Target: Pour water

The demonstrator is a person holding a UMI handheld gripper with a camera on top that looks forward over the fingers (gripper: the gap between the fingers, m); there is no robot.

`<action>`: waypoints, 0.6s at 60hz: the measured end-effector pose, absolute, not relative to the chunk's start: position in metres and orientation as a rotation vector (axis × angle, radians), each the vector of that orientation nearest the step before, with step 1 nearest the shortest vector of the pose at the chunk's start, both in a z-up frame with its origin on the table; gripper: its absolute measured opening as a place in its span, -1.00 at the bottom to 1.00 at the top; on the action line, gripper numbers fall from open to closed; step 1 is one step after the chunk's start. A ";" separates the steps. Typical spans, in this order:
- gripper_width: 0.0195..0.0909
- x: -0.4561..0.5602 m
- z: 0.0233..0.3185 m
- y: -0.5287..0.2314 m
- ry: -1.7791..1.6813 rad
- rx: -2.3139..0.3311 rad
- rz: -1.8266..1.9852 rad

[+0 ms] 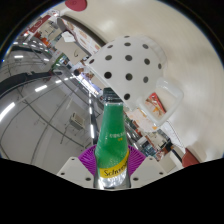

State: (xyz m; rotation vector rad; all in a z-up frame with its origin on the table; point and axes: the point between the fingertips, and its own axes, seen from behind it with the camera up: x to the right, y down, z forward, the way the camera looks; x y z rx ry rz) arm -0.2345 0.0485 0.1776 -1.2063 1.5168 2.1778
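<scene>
A green plastic bottle (pixel 112 135) with a yellow label stands upright between my fingers, its cap pointing away from me. Both purple pads (pixel 92 158) press against its sides, so my gripper (pixel 112 165) is shut on the bottle. Just beyond the bottle's cap rises a white rounded object with dark dots (pixel 132 65). I see no cup or glass, and no water leaving the bottle.
A large shiny metal surface (pixel 40 115) curves away to the left of the bottle. To the right lie small packets and clutter (pixel 158 105) on a table. A red object (pixel 78 5) sits far beyond.
</scene>
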 end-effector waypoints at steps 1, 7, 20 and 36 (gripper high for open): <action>-0.54 -0.237 0.177 0.053 1.519 -1.207 2.182; -0.54 -0.241 0.188 0.052 1.475 -1.232 2.202; -0.54 -0.185 0.286 0.035 0.697 -1.568 1.645; -0.54 0.001 0.264 0.089 -0.036 -1.661 0.226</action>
